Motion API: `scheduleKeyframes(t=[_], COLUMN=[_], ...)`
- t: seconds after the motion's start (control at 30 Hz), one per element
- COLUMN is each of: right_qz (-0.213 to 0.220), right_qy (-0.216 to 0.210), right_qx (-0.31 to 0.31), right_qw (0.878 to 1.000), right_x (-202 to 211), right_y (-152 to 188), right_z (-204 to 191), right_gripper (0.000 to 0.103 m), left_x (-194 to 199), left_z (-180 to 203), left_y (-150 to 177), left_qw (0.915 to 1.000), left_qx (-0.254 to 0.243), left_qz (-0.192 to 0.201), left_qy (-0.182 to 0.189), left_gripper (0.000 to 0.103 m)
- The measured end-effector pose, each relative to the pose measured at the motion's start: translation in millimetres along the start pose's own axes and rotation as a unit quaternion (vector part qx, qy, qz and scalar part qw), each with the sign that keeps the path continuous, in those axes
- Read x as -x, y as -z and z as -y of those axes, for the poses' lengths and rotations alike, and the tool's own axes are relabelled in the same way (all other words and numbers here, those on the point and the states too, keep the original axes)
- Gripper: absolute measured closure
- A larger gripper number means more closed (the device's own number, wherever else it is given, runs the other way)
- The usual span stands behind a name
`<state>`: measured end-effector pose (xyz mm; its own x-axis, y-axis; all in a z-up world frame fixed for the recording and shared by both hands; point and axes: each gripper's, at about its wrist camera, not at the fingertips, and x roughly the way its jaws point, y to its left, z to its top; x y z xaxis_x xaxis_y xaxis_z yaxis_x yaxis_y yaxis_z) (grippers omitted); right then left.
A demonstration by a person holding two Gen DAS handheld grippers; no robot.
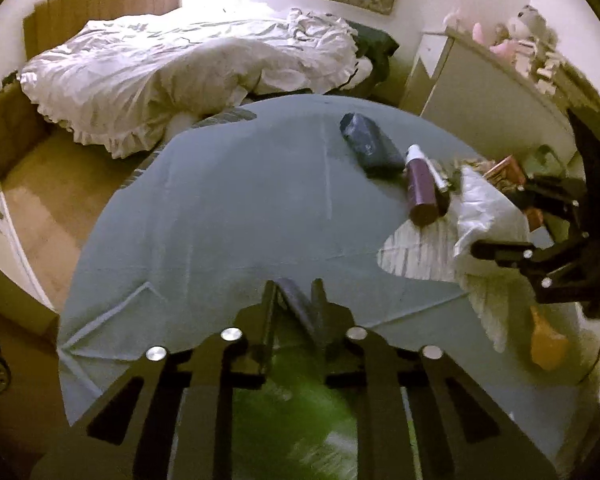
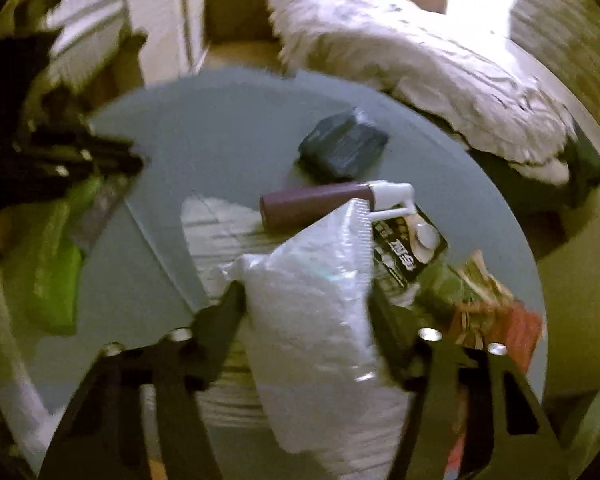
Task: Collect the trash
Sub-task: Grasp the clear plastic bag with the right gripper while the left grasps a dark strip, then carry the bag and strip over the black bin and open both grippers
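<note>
In the left wrist view my left gripper [image 1: 296, 292] sits low over the grey table cloth [image 1: 240, 200], shut on the dark rim of a green bag [image 1: 292, 400] that hangs under it. The right wrist view shows that green bag [image 2: 56, 264] dangling from the left gripper [image 2: 128, 160]. My right gripper [image 2: 306, 300] has both fingers pressed on a white plastic packet [image 2: 312, 340]. From the left view, the right gripper [image 1: 496, 220] holds the packet [image 1: 488, 204] at the table's right side.
A purple spray bottle [image 2: 316, 204], a dark blue pouch [image 2: 342, 150], a black carton [image 2: 408, 248] and a red snack wrapper [image 2: 496, 312] lie on the cloth. A ribbed white sheet [image 1: 416, 252] lies under the packet. Beyond stand a bed with a white duvet [image 1: 180, 68] and a white cabinet [image 1: 480, 92].
</note>
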<state>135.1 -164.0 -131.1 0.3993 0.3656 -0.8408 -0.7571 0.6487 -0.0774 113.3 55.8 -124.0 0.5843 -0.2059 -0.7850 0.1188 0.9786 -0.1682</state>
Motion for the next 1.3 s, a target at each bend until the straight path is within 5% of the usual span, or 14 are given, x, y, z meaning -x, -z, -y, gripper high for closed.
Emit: scheduleKeyframes(t=[0.27, 0.53, 0.73, 0.9, 1.13, 1.3], right_qz=[0.144, 0.240, 0.309, 0.332, 0.330, 0.312], right_qy=[-0.037, -0.064, -0.041, 0.016, 0.100, 0.127], right_qx=[-0.149, -0.261, -0.329, -0.385, -0.506, -0.554], right_qw=[0.978, 0.933, 0.891, 0.861, 0.791, 0.761], right_x=[78.0, 134.5, 181.8, 203.9, 212.3, 199.8], right_y=[39.0, 88.0, 137.4, 183.9, 271.3, 311.9], right_z=[17.2, 53.5, 94.8, 131.8, 196.2, 224.6], right_gripper=[0.051, 0.051, 0.051, 0.051, 0.051, 0.051], left_x=[17.3, 39.0, 44.3, 40.4, 17.9, -12.7], left_z=[19.7, 52.1, 101.2, 160.5, 245.8, 308.2], left_y=[1.2, -29.0, -57.9, -87.1, -110.8, -117.3], left_qw=[0.9990, 0.9950, 0.9871, 0.9761, 0.9594, 0.9484], left_qx=[-0.005, -0.010, -0.032, -0.059, -0.103, -0.127], left_qz=[0.032, 0.059, 0.075, 0.082, 0.074, 0.051], left_qy=[0.030, 0.081, 0.138, 0.192, 0.252, 0.286], left_gripper=[0.094, 0.095, 0.095, 0.095, 0.095, 0.095])
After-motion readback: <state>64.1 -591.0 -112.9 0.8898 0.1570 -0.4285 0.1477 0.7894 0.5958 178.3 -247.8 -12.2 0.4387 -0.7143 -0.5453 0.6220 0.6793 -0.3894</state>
